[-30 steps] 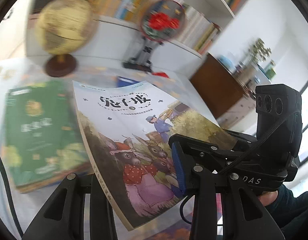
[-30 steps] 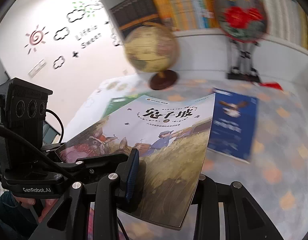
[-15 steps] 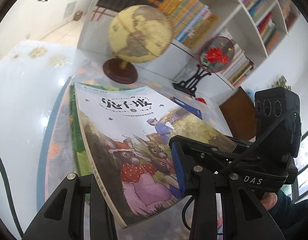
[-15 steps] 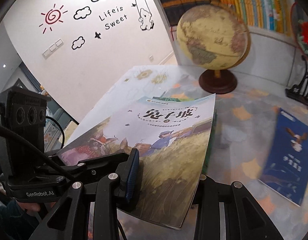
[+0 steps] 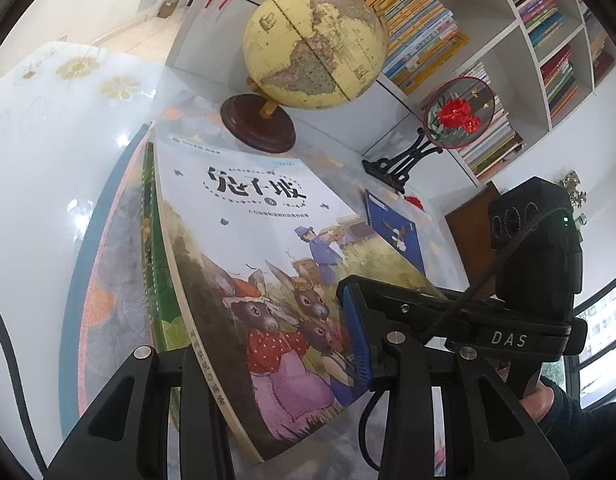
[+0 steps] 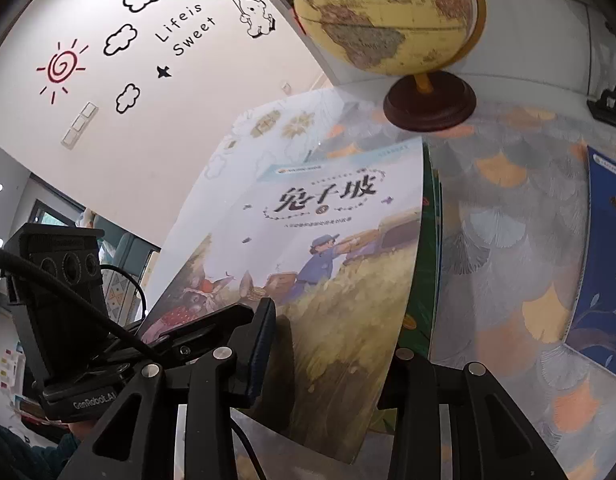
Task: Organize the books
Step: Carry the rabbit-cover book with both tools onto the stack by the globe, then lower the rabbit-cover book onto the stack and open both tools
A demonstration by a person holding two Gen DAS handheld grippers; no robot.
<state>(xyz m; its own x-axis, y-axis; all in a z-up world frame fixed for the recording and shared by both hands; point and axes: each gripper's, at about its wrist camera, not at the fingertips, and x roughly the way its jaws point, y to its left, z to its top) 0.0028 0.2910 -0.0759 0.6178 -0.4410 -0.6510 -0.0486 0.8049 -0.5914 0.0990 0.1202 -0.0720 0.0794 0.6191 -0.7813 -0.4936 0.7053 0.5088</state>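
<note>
The rabbit picture book [image 5: 267,240] [image 6: 340,248] is held by its near end in both grippers, tilted, just above the green book [image 5: 155,264] [image 6: 430,264] that lies on the table mat. My left gripper [image 5: 275,364] is shut on the near spine corner, its blue pad [image 5: 356,340] on the cover. My right gripper [image 6: 332,356] is shut on the book's other near corner. The right gripper's black body [image 5: 532,264] shows at the right of the left wrist view. A blue book [image 5: 396,232] [image 6: 604,280] lies flat to the right.
A globe [image 5: 314,46] [image 6: 388,12] on a dark wooden base stands just beyond the books. A round fan ornament [image 5: 458,112] on a black stand sits right of it. White shelves [image 5: 508,60] full of books rise behind the table.
Both grippers carried the rabbit book leftward and down. It now covers most of the green book, and the blue book lies further off to the right. Both grips are unchanged.
</note>
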